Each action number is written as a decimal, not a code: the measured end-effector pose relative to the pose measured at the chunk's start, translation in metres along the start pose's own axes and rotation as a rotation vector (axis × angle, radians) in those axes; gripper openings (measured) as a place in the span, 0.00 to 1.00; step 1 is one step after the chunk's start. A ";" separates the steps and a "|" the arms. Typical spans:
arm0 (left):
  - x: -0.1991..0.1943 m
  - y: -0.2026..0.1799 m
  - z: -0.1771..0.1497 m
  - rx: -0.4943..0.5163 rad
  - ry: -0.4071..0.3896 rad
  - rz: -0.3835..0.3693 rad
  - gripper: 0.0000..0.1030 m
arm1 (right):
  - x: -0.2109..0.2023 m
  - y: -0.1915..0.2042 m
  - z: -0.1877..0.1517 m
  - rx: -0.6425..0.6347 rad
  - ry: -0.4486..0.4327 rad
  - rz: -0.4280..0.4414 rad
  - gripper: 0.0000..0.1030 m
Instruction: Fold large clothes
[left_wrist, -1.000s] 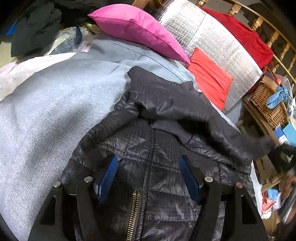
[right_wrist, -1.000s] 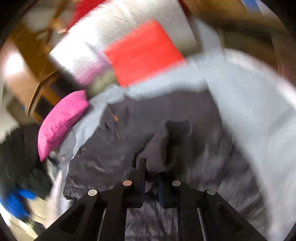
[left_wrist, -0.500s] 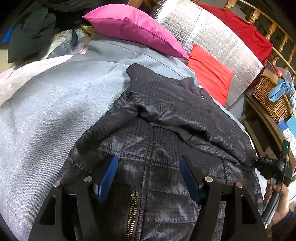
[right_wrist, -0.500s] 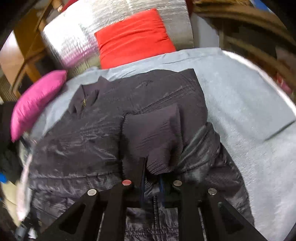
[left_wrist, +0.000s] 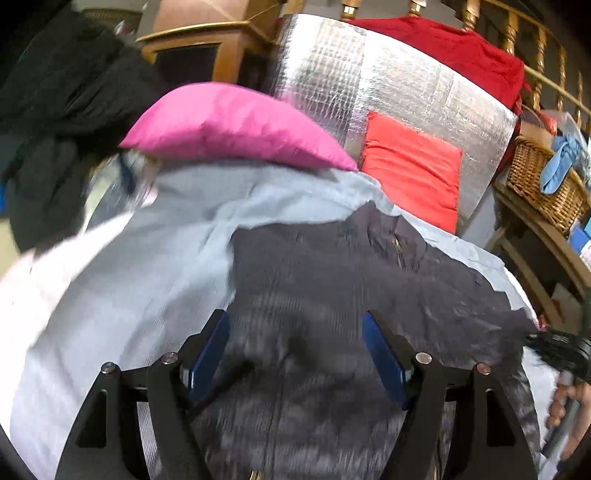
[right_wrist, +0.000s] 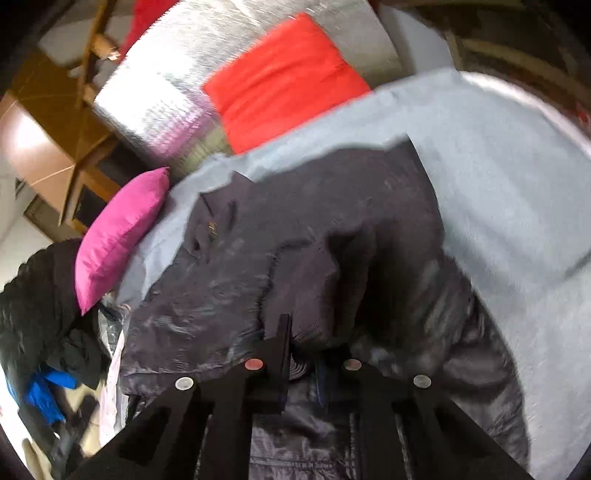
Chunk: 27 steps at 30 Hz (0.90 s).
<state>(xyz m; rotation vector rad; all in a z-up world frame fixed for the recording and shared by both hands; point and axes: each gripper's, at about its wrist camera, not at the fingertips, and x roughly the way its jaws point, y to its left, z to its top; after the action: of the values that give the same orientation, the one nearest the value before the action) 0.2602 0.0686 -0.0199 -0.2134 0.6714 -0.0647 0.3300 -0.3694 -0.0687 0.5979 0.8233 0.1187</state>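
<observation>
A dark quilted jacket (left_wrist: 369, 280) lies spread on a grey blanket (left_wrist: 155, 266), collar toward the pillows. My left gripper (left_wrist: 293, 317) hovers above the jacket's lower part. Its jaws are opening, and the blue pads (left_wrist: 210, 347) touch nothing. In the right wrist view the jacket (right_wrist: 295, 229) has one sleeve (right_wrist: 332, 280) folded over its front. My right gripper (right_wrist: 303, 343) is shut on that sleeve's ribbed cuff (right_wrist: 299, 365). From the left wrist view the right gripper (left_wrist: 561, 350) and the hand holding it (left_wrist: 569, 406) show at the jacket's right edge.
A pink pillow (left_wrist: 236, 125), a red cushion (left_wrist: 413, 166) and a silver foil panel (left_wrist: 369, 81) stand at the bed's head. A wicker basket (left_wrist: 546, 184) sits on wooden shelves at the right. Dark clothes (right_wrist: 40, 295) are heaped beside the bed.
My left gripper has risen and pulled back from the jacket, its jaws a little wider. The right gripper has sunk lower over the jacket with the sleeve cuff still in its grip.
</observation>
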 end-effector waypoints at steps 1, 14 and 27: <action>0.010 -0.008 0.006 0.024 -0.003 0.003 0.73 | -0.010 0.011 0.003 -0.066 -0.045 -0.033 0.12; 0.097 -0.038 -0.013 0.184 0.180 0.151 0.73 | -0.024 -0.031 0.001 -0.089 -0.062 -0.098 0.67; 0.108 -0.044 -0.021 0.226 0.221 0.162 0.75 | 0.015 -0.001 0.020 -0.013 0.045 0.095 0.68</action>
<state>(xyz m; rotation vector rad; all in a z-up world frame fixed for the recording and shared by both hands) 0.3317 0.0080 -0.0918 0.0677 0.8927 -0.0087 0.3548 -0.3745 -0.0682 0.6245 0.8373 0.2249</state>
